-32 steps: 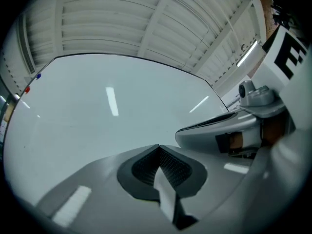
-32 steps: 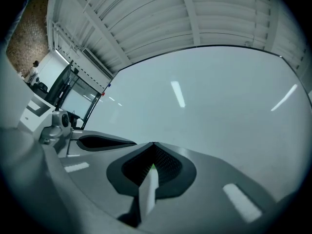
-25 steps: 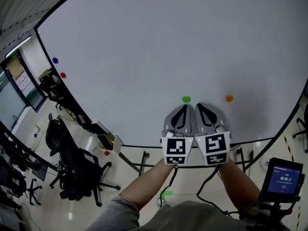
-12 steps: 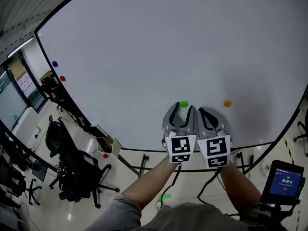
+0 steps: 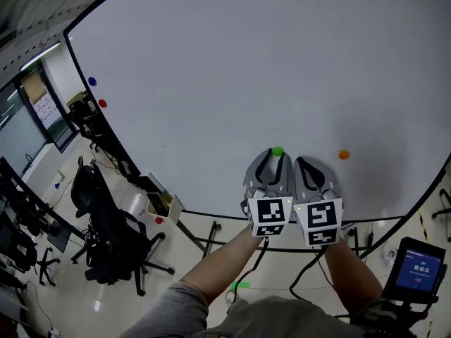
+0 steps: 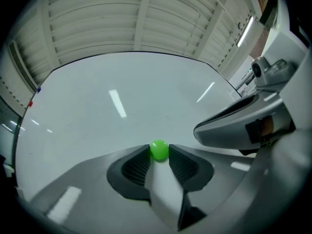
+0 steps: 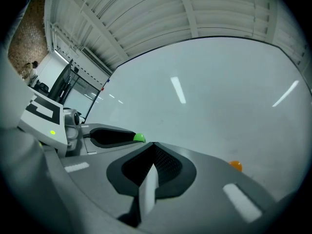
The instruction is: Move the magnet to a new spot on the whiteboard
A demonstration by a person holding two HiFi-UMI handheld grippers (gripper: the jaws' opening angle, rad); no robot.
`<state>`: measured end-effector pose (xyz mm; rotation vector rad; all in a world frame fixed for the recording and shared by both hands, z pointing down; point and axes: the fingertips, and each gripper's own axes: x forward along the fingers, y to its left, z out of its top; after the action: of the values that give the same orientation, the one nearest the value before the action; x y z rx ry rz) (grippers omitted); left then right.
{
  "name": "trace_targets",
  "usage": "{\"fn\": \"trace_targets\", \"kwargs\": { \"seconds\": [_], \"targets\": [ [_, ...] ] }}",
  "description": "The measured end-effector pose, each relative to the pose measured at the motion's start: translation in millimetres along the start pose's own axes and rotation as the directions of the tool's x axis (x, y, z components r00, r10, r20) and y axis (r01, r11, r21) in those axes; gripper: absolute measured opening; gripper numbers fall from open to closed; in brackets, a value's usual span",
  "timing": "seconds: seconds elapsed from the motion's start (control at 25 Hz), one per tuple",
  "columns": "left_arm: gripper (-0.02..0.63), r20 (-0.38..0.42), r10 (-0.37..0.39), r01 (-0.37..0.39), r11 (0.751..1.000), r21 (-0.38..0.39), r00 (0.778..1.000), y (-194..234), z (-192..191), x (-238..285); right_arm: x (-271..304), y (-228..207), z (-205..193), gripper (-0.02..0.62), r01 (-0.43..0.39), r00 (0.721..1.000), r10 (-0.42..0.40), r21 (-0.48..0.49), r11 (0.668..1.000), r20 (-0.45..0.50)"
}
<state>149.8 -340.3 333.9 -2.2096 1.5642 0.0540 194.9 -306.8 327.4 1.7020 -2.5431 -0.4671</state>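
Note:
A round green magnet (image 5: 277,151) sticks low on the whiteboard (image 5: 246,62). My left gripper (image 5: 275,158) points up at it. In the left gripper view the green magnet (image 6: 159,150) sits between the two black fingertips of the left gripper (image 6: 159,148). The jaws are closing, and both pads touch its sides. My right gripper (image 5: 304,163) stands right beside the left one, shut with nothing in it. Its tips (image 7: 153,144) meet in the right gripper view, where the green magnet (image 7: 139,138) shows at the left gripper's tip.
An orange magnet (image 5: 343,154) sits to the right on the board, also in the right gripper view (image 7: 235,165). Blue (image 5: 92,81) and red (image 5: 103,103) magnets sit at the far left edge. An office chair (image 5: 106,224) stands below left, a small screen (image 5: 421,265) at lower right.
The left gripper rose to the green magnet, opened, and now has it between its tips. The right gripper stayed shut beside it.

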Motion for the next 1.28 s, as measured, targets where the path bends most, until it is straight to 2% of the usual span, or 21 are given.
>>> {"fn": "trace_targets", "kwargs": {
  "seconds": [0.28,0.52,0.72,1.0,1.28],
  "targets": [
    [0.12,-0.017,0.032,-0.032,0.999,-0.016,0.999,29,-8,-6,14,19,8,0.005,-0.04,0.999,0.04,-0.007,0.999,0.014],
    [0.12,-0.012,0.075,-0.075,0.997,-0.028,0.997,58,3,-22,21,44,36,0.005,-0.09,0.995,0.091,-0.028,0.996,0.037],
    [0.12,-0.007,0.128,-0.129,0.99,-0.052,0.992,115,-14,-32,58,88,44,0.005,-0.144,0.987,0.147,-0.05,0.988,0.058],
    [0.12,0.01,0.204,-0.203,0.976,-0.074,0.979,194,-17,-50,99,150,70,0.005,-0.219,0.97,0.225,-0.071,0.973,0.095],
    [0.12,0.052,0.277,-0.271,0.957,-0.104,0.959,281,-14,-72,142,217,103,0.005,-0.295,0.94,0.307,-0.096,0.951,0.148]
  ]
}}
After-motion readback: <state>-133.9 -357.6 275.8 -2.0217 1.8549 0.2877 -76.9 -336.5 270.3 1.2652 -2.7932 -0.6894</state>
